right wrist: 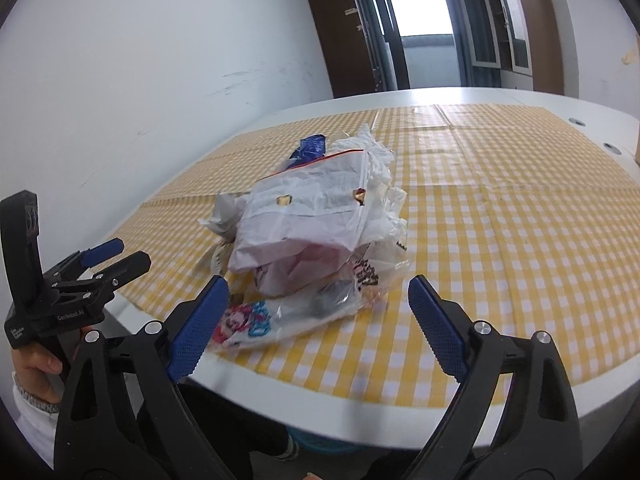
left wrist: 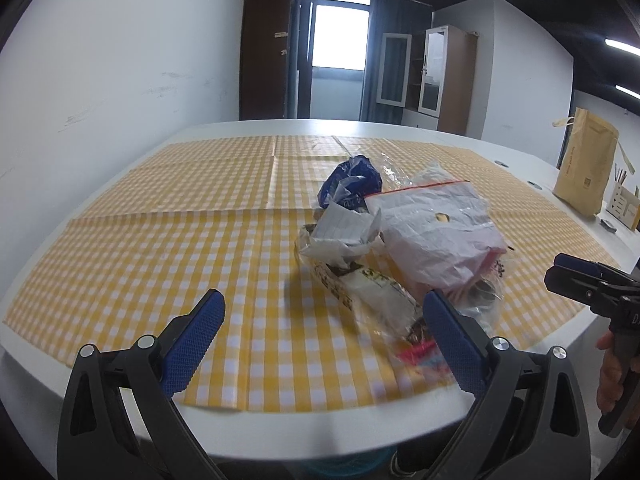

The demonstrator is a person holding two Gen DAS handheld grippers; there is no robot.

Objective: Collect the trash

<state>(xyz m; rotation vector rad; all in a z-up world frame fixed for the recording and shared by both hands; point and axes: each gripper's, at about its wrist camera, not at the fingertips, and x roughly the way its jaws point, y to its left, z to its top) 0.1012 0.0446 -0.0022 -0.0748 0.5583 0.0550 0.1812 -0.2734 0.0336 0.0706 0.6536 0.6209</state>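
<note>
A pile of trash lies on the yellow checked tablecloth: a clear zip bag with crumpled white paper, a crumpled blue wrapper behind it, and printed plastic wrappers in front. The pile also shows in the right wrist view, with a colourful wrapper nearest the table edge. My left gripper is open and empty, just short and left of the pile. My right gripper is open and empty, with the front of the pile between its fingers.
A brown paper bag stands at the table's far right with a small box beside it. The white table has a rounded front edge close to both grippers. A white wall is on the left, cabinets at the back.
</note>
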